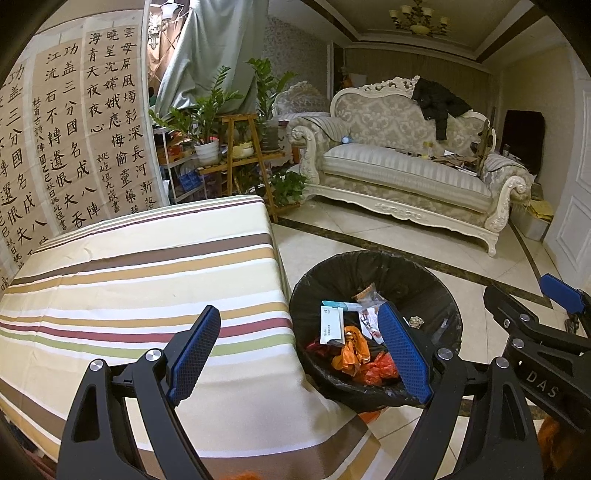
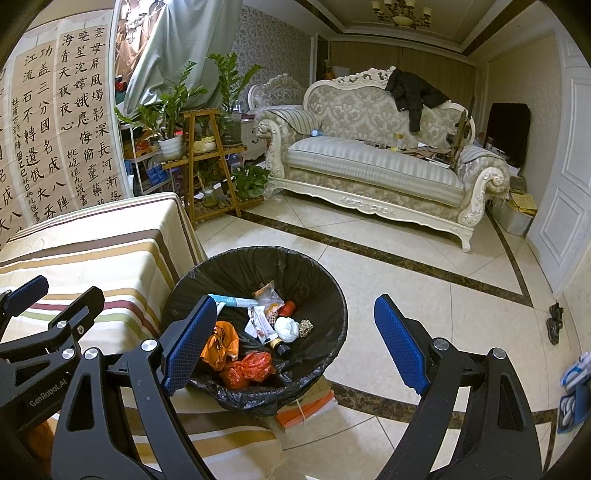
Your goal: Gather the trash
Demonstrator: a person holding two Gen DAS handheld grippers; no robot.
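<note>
The worktop [image 1: 140, 280], draped in a striped cloth, is stretching ahead of the left claw [image 1: 299, 350] and to its left. The black-lined trash bin [image 2: 221, 273] is sitting on the floor just beside it, ahead of both claws and between them. Orange bags [image 2: 251, 365], a white wad [image 2: 287, 328] and wrappers are lying inside. The left claw and right claw [image 2: 295, 343] are both gaping wide, gripping nothing.

A home living room: ornate sofa [image 2: 373, 162], chandelier [image 2: 400, 13], potted plants [image 2: 173, 110].
</note>
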